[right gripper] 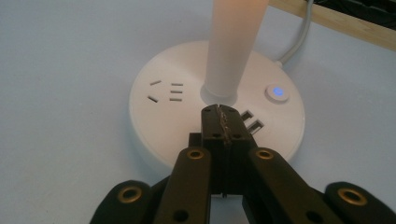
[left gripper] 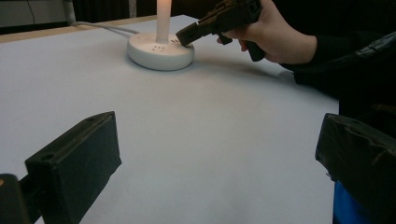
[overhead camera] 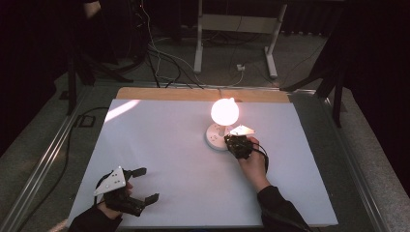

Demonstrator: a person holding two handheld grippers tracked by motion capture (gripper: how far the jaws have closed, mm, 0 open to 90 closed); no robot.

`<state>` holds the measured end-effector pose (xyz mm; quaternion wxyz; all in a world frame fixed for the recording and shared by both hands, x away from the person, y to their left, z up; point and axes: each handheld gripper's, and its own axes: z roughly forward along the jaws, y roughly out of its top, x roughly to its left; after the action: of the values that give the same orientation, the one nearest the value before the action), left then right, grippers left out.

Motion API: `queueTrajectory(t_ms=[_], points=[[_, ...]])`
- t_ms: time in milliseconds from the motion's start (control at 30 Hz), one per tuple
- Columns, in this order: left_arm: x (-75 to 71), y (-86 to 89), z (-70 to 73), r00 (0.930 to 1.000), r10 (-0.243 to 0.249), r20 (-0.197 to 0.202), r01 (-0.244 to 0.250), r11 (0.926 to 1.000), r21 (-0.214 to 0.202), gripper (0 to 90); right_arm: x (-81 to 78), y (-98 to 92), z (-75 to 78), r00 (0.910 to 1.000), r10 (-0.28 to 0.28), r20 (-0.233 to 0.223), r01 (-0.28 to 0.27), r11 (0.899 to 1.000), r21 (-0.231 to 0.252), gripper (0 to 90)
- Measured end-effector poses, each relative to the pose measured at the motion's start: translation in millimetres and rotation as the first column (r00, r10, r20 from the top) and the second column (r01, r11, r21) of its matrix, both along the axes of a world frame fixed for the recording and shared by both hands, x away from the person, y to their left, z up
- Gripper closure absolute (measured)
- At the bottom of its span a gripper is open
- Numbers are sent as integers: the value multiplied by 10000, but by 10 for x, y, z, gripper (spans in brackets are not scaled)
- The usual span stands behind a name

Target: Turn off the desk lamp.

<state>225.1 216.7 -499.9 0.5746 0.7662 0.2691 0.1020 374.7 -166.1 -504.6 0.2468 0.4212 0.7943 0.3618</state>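
Note:
A lit lamp with a glowing round bulb stands on a white round base with sockets and a blue-lit button. My right gripper is shut with nothing between its jaws, its tips hovering over the base just in front of the white stem. In the left gripper view that right gripper reaches over the base edge. My left gripper rests open near the table's front left, with wide jaws and nothing between them.
A white sheet covers the table, with a wooden strip along its far edge. The lamp's cable runs off the back. Cables and a desk frame lie on the floor beyond. A metal rail runs along the left.

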Motion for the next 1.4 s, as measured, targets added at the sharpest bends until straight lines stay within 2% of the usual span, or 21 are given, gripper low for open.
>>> queueTrajectory(t_ms=[133,200,300,367,500,667,867,1033,1233,1400], points=[[1,-7,-4,10000,-18,-31,18,10000,37,6,2,17,-16,9999,-96,125,98,9998,-160,900],[1,-8,-3,10000,-9,-8,9,10000,59,6,11,-4,-19,9999,-165,51,165,9999,27,900],[1,3,0,10000,26,-4,-26,10000,5,6,2,-4,-4,9999,-159,30,159,9999,-27,899],[5,7,-3,10000,49,-27,-49,10000,-16,6,-14,6,51,9999,-44,149,44,10000,13,899],[2,-2,-2,10000,-15,13,15,10000,48,6,-49,0,231,9991,26,414,-43,9991,417,899],[1,-2,-3,10000,6,3,-6,10000,70,6,-66,-19,312,9985,17,554,-52,9980,625,899],[1,1,-2,10000,-7,22,7,10000,53,6,-51,-23,281,9987,-34,515,5,9984,566,899],[-1,0,0,10000,-13,23,12,10000,68,6,-35,-10,199,9991,-25,429,8,9992,406,899],[-2,2,1,10000,-4,31,3,10000,53,6,-17,10,83,9999,-24,127,21,9998,196,899],[-1,2,0,10000,-9,27,9,10000,57,6,-8,14,50,10000,-26,20,26,9999,151,899]])
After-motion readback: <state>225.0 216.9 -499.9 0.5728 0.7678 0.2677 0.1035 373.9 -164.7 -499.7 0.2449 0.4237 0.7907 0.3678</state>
